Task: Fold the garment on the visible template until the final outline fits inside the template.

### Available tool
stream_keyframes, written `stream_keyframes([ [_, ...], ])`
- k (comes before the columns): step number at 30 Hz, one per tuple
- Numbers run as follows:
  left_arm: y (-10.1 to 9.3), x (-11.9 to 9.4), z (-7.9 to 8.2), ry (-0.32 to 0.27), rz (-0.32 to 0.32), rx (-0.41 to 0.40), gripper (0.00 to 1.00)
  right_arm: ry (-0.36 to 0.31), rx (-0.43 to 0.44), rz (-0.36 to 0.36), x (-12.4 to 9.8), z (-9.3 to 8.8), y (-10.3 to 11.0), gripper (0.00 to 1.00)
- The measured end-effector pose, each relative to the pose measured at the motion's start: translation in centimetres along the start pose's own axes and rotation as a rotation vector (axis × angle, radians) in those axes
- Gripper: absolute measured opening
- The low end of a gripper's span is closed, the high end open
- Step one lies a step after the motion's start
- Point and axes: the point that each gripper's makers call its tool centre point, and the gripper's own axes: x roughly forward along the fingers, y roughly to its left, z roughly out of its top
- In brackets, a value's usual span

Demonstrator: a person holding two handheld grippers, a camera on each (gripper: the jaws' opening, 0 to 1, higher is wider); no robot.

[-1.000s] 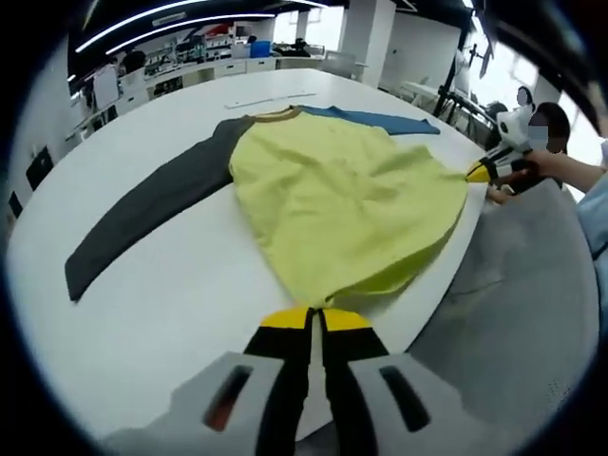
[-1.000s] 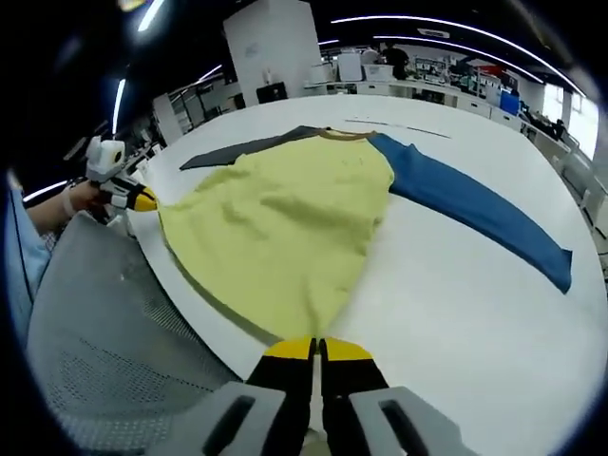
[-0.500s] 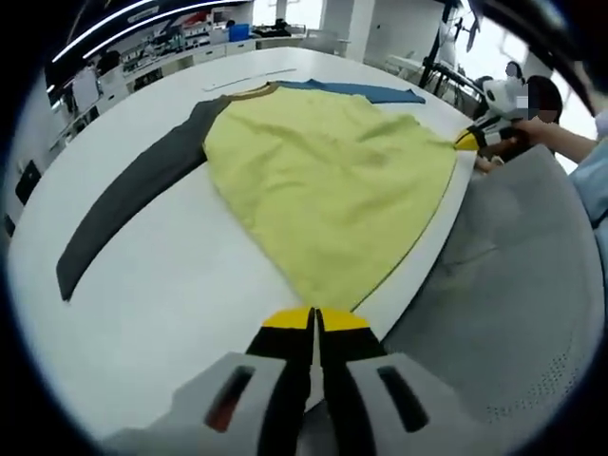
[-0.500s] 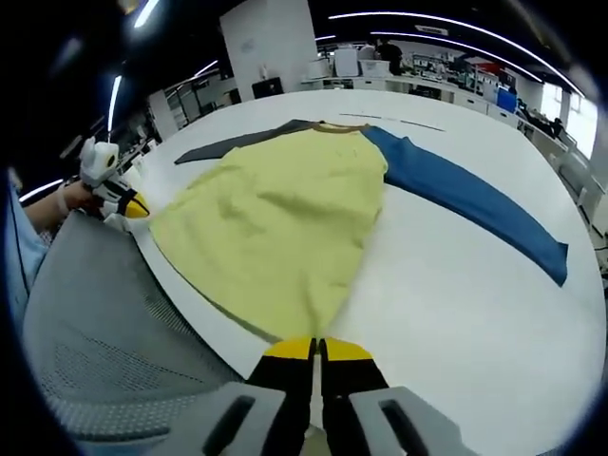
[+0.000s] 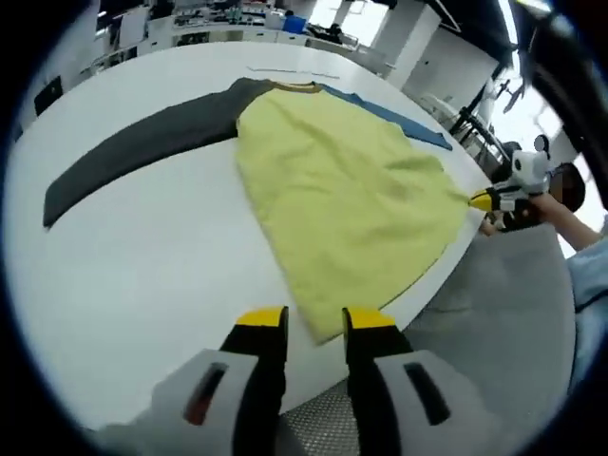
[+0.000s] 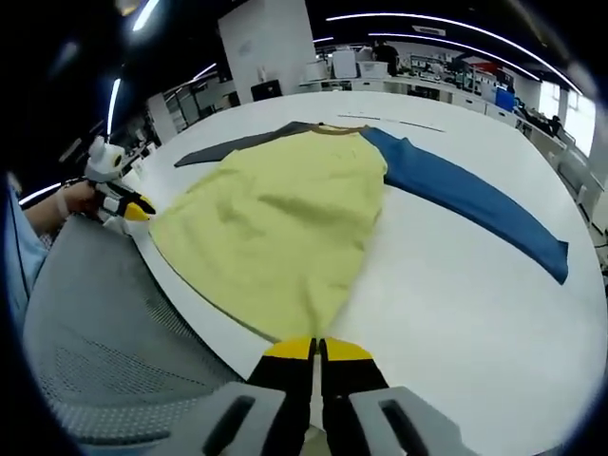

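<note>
Garment (image 5: pixel 356 190): soft matt cloth, lightly creased; yellow-green body, charcoal sleeve (image 5: pixel 142 147) at upper left of the left gripper view, blue sleeve (image 6: pixel 465 199) at right of the right gripper view, all alike in finish.
Table (image 6: pixel 456 313): smooth white top, faint sheen.
Chair back (image 6: pixel 95 323): grey woven mesh, matt, finely textured, lower left of the right gripper view.
Left gripper (image 5: pixel 314 320), right gripper (image 6: pixel 315 349): smooth yellow and black tips, plastic-looking, on grey matt bodies.

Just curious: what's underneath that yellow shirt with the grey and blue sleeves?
The yellow shirt lies flat on the round white table. Whatever is directly beneath it, including any template outline, is covered by fabric.
</note>
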Motion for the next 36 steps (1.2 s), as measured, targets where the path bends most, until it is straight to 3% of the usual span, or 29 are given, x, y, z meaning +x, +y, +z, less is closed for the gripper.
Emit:
stream_keyframes([
  [4, -0.2, 0.5, -1.0, 0.052, 0.011, 0.009, 0.19, -0.009, 0.006, 0.006, -0.3, 0.3, 0.1, 0.0],
  [6, 0.0, 0.5, -1.0, 0.045, 0.014, -0.02, 0.15, -0.022, 0.015, 0.009, -0.5, 0.8, 0.1, 0.0],
  [7, 0.0, 0.4, -1.5, 0.072, 0.007, -0.041, 0.12, -0.036, 0.023, 0.017, -0.7, 1.3, 0.2, 0.0],
  [10, 0.0, 0.1, -1.4, 0.08, 0.0, -0.077, 0.0, -0.072, 0.042, 0.027, -1.2, 2.5, 0.4, 0.0],
  [12, -0.2, -0.2, -0.8, 0.04, -0.009, -0.075, 0.0, -0.08, 0.038, 0.029, -1.4, 2.9, 0.4, 0.0],
  [15, -0.1, -0.3, -1.1, 0.05, -0.01, -0.083, 0.0, -0.086, 0.034, 0.028, -1.5, 3.1, 0.4, 0.0],
  [22, -0.1, -0.7, -1.5, 0.05, -0.007, -0.126, 0.0, -0.018, 0.034, 0.018, -0.5, 0.5, -0.2, 0.0],
  [36, 0.2, -0.2, -2.0, 0.077, 0.016, -0.095, 0.0, 0.032, 0.022, 0.015, 0.4, -1.6, 0.3, 0.0],
])
